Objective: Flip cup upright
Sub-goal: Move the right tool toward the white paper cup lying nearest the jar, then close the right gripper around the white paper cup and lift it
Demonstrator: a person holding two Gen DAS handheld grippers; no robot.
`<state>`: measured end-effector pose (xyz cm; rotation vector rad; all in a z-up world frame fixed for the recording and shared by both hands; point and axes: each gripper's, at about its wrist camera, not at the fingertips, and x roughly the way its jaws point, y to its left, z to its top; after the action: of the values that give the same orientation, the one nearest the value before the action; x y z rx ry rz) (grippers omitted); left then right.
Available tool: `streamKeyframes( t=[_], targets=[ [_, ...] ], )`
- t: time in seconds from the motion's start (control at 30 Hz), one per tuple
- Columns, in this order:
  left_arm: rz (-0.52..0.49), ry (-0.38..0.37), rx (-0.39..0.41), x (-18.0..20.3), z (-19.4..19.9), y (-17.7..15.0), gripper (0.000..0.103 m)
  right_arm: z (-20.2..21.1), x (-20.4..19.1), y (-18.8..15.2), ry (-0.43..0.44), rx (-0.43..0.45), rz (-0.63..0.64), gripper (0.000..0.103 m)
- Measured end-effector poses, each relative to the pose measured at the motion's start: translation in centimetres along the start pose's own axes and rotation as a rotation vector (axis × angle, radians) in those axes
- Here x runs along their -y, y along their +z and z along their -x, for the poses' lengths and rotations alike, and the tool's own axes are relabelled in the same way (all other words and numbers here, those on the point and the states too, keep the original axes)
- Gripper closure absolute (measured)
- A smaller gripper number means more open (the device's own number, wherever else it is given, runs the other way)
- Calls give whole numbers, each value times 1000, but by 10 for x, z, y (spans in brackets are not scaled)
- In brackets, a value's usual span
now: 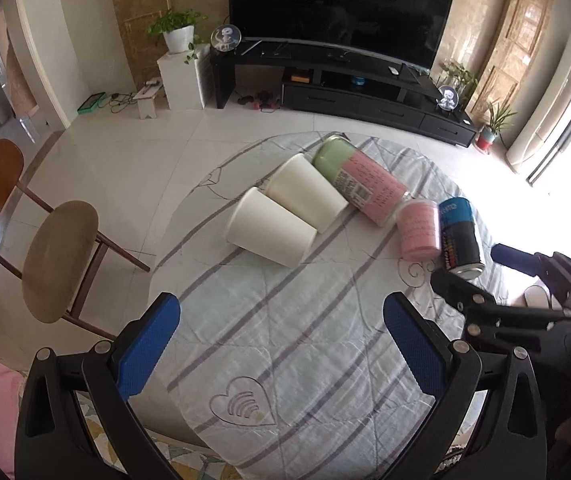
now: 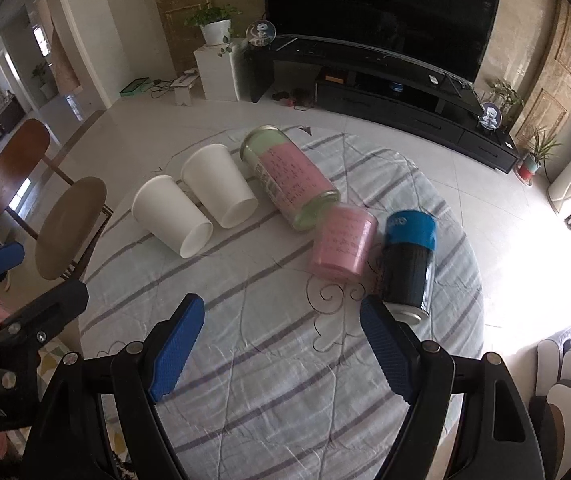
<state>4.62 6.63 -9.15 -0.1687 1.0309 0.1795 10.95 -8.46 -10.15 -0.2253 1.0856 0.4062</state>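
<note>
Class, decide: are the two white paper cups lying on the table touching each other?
Touching. In the left wrist view, the near white cup and the far white cup lie side by side, walls meeting with no cloth visible between.

The left hand-held gripper (image 1: pixel 281 316) is cut off at the bottom edge of its own view, and the right hand-held gripper (image 2: pixel 281 320) likewise in its own. The print on the jar (image 2: pixel 291 178) and the pink cup (image 2: pixel 345 242) is too small to read. The can (image 2: pixel 409 264) has its lower rim partly behind a fingertip (image 2: pixel 381 336). The tabletop (image 1: pixel 305 340) has its near edge cut off.
</note>
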Motion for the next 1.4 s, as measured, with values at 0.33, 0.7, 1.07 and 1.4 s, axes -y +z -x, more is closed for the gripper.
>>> streamKeyframes(
  t=[0.33,0.7,1.07,1.4],
  targets=[
    [80,10,-39,-53,-30,33,0,-61,-46,76,49,15,196,28],
    [192,17,-141,-91,-73,38,0,-148,-78,102,45,-165,366,33],
    [202,20,-165,-95,-79,36,0,-180,-83,108,56,-223,381,40],
    [161,5,-141,-80,-63,39,0,-122,-48,108,71,-176,218,39]
  ],
)
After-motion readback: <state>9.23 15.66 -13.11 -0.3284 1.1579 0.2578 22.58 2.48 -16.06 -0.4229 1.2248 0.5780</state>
